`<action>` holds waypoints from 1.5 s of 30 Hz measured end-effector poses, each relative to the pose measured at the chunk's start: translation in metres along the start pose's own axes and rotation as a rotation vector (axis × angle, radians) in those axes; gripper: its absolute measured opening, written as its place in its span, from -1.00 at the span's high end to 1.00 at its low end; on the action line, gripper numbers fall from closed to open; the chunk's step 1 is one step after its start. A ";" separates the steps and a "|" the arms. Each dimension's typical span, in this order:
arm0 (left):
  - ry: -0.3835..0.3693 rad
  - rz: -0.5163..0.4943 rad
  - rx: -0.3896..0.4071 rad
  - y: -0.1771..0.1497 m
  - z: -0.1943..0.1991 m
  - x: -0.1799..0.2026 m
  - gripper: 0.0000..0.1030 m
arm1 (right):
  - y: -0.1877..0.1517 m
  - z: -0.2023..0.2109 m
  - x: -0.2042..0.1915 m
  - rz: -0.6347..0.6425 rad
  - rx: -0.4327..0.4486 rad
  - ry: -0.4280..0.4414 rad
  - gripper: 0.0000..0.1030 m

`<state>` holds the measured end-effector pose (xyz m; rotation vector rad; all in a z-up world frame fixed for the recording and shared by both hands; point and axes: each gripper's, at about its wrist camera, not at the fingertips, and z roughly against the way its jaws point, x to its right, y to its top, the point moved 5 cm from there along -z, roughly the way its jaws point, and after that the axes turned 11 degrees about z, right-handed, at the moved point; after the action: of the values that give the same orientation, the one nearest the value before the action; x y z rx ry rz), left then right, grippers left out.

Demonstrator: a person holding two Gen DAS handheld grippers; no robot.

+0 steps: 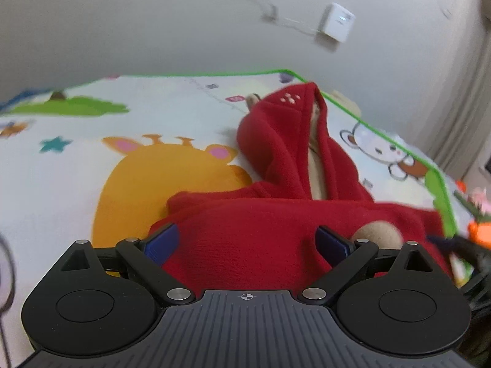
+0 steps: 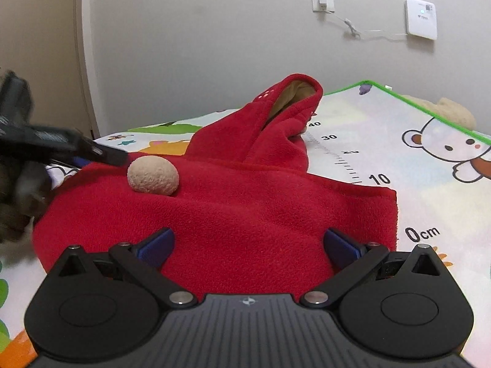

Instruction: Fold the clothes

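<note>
A red fleece hooded garment [image 1: 260,220] [image 2: 233,211] lies on a cartoon play mat [image 1: 61,184] [image 2: 429,190], its beige-lined hood [image 1: 294,141] [image 2: 276,122] standing up at the far end. A beige pompom [image 1: 380,233] [image 2: 153,174] rests on the body. My left gripper [image 1: 247,242] is open, its blue pads spread over the near red cloth. My right gripper [image 2: 248,245] is open too, wide over the near hem. In the right wrist view the left gripper [image 2: 61,144] shows blurred at the left, beside the pompom.
A grey wall rises behind the mat, with a socket [image 2: 322,1] and a white box [image 2: 421,18] joined by a cable. A beige plush thing [image 2: 451,112] lies past the mat's green edge. Orange and pink items [image 1: 478,214] sit at the right.
</note>
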<state>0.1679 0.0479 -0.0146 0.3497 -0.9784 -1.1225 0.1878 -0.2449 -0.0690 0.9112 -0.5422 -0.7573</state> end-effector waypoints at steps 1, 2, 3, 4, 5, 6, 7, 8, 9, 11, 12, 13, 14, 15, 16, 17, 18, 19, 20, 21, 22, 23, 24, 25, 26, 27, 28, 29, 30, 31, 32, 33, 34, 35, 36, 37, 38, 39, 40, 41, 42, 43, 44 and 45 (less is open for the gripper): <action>-0.005 0.031 -0.012 0.001 0.010 0.001 -0.91 | 0.001 0.000 -0.001 0.000 -0.001 -0.007 -1.00; -0.017 0.051 -0.030 -0.001 0.022 0.004 -0.91 | 0.001 0.000 -0.002 0.000 -0.003 -0.014 -1.00; -0.029 0.071 -0.048 -0.003 0.034 0.007 -0.91 | 0.001 0.001 -0.004 0.003 -0.008 -0.020 -1.00; -0.037 0.087 -0.084 -0.007 0.046 0.010 -0.91 | 0.001 0.002 -0.005 0.007 -0.016 -0.023 -1.00; -0.075 0.113 -0.124 -0.012 0.056 0.014 -0.91 | 0.002 0.002 -0.006 0.012 -0.024 -0.025 -1.00; -0.114 0.140 -0.165 -0.017 0.066 0.018 -0.91 | 0.003 0.002 -0.006 0.015 -0.030 -0.025 -1.00; -0.174 0.180 -0.219 -0.024 0.074 0.020 -0.91 | 0.003 0.002 -0.006 0.015 -0.032 -0.023 -1.00; -0.219 0.223 -0.276 -0.031 0.079 0.023 -0.91 | 0.003 0.002 -0.005 0.014 -0.031 -0.019 -1.00; -0.255 0.266 -0.332 -0.039 0.082 0.025 -0.92 | 0.003 0.002 -0.005 0.012 -0.029 -0.014 -1.00; -0.289 0.324 -0.413 -0.054 0.079 0.028 -0.92 | 0.002 0.002 -0.002 -0.001 -0.025 -0.002 -1.00; -0.299 0.350 -0.453 -0.062 0.075 0.030 -0.92 | 0.003 0.002 -0.001 -0.009 -0.024 0.002 -1.00; -0.293 0.357 -0.478 -0.069 0.068 0.033 -0.92 | 0.003 0.003 0.000 -0.015 -0.026 0.004 -1.00; -0.284 0.363 -0.502 -0.076 0.061 0.035 -0.92 | 0.004 0.003 0.000 -0.020 -0.028 0.006 -1.00; -0.262 0.361 -0.509 -0.080 0.055 0.037 -0.92 | 0.005 0.003 0.000 -0.019 -0.033 0.007 -1.00; -0.252 0.364 -0.513 -0.081 0.048 0.039 -0.92 | 0.007 0.004 0.001 -0.020 -0.040 0.010 -1.00; -0.243 0.369 -0.517 -0.083 0.040 0.041 -0.92 | 0.010 0.007 0.002 -0.032 -0.045 0.020 -1.00; -0.238 0.380 -0.519 -0.084 0.034 0.042 -0.92 | 0.016 0.010 0.005 -0.057 -0.043 0.043 -1.00; -0.235 0.395 -0.522 -0.084 0.029 0.042 -0.92 | 0.023 0.015 0.009 -0.084 -0.035 0.068 -1.00; -0.231 0.409 -0.525 -0.085 0.025 0.042 -0.92 | 0.032 0.021 0.015 -0.120 -0.005 0.096 -1.00; -0.231 0.419 -0.527 -0.084 0.022 0.042 -0.92 | 0.040 0.028 0.021 -0.144 0.026 0.109 -1.00; -0.231 0.418 -0.523 -0.083 0.021 0.043 -0.92 | 0.050 0.032 0.028 -0.155 0.053 0.108 -1.00; -0.231 0.411 -0.518 -0.082 0.022 0.044 -0.92 | 0.059 0.031 0.034 -0.136 0.061 0.090 -1.00; -0.230 0.405 -0.514 -0.081 0.022 0.045 -0.92 | 0.067 0.029 0.039 -0.112 0.063 0.072 -1.00; -0.231 0.403 -0.512 -0.081 0.022 0.045 -0.92 | 0.072 0.020 0.043 -0.068 0.038 0.055 -1.00; -0.232 0.401 -0.510 -0.080 0.022 0.044 -0.92 | 0.073 0.008 0.046 -0.035 0.001 0.055 -1.00; -0.233 0.399 -0.507 -0.080 0.023 0.044 -0.92 | 0.073 -0.007 0.050 -0.021 -0.041 0.064 -1.00; -0.236 0.400 -0.505 -0.080 0.023 0.044 -0.92 | 0.070 -0.024 0.054 -0.036 -0.085 0.090 -1.00; -0.238 0.401 -0.502 -0.080 0.023 0.043 -0.92 | 0.066 -0.039 0.057 -0.072 -0.132 0.134 -1.00; -0.241 0.401 -0.497 -0.081 0.024 0.042 -0.92 | 0.061 -0.055 0.060 -0.104 -0.179 0.175 -1.00; -0.243 0.401 -0.493 -0.081 0.024 0.041 -0.92 | 0.056 -0.068 0.060 -0.117 -0.223 0.199 -1.00; -0.243 0.396 -0.487 -0.081 0.025 0.040 -0.92 | 0.052 -0.079 0.057 -0.103 -0.261 0.207 -1.00; -0.243 0.391 -0.480 -0.080 0.026 0.039 -0.92 | 0.047 -0.087 0.054 -0.085 -0.292 0.216 -1.00; -0.246 0.389 -0.473 -0.079 0.027 0.039 -0.92 | 0.045 -0.088 0.052 -0.090 -0.295 0.225 -1.00; -0.247 0.387 -0.466 -0.078 0.028 0.037 -0.92 | 0.045 -0.088 0.053 -0.114 -0.293 0.236 -1.00; -0.238 0.387 -0.450 -0.074 0.031 0.031 -0.92 | 0.044 -0.086 0.052 -0.142 -0.302 0.251 -1.00; -0.229 0.387 -0.434 -0.069 0.034 0.025 -0.92 | 0.040 -0.083 0.048 -0.157 -0.313 0.265 -1.00; -0.220 0.387 -0.418 -0.065 0.038 0.019 -0.92 | 0.037 -0.078 0.042 -0.151 -0.321 0.272 -1.00; -0.212 0.387 -0.402 -0.060 0.041 0.012 -0.92 | 0.035 -0.071 0.033 -0.141 -0.327 0.278 -1.00; -0.203 0.387 -0.386 -0.056 0.044 0.006 -0.92 | 0.033 -0.063 0.023 -0.142 -0.332 0.292 -1.00; -0.194 0.387 -0.371 -0.051 0.047 0.000 -0.92 | 0.031 -0.055 0.013 -0.143 -0.337 0.305 -1.00; -0.185 0.387 -0.355 -0.046 0.050 -0.006 -0.92 | 0.030 -0.047 0.001 -0.144 -0.341 0.322 -1.00; -0.176 0.387 -0.339 -0.042 0.053 -0.013 -0.92 | 0.028 -0.038 -0.013 -0.143 -0.345 0.352 -1.00; -0.167 0.387 -0.323 -0.037 0.057 -0.019 -0.92 | 0.026 -0.029 -0.028 -0.141 -0.349 0.382 -1.00; -0.158 0.387 -0.307 -0.033 0.060 -0.025 -0.92 | 0.025 -0.020 -0.043 -0.140 -0.352 0.412 -1.00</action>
<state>0.0983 0.0691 -0.0156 -0.1748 -0.9437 -0.9336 0.1833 -0.1920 -0.0625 0.7509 0.0206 -0.7355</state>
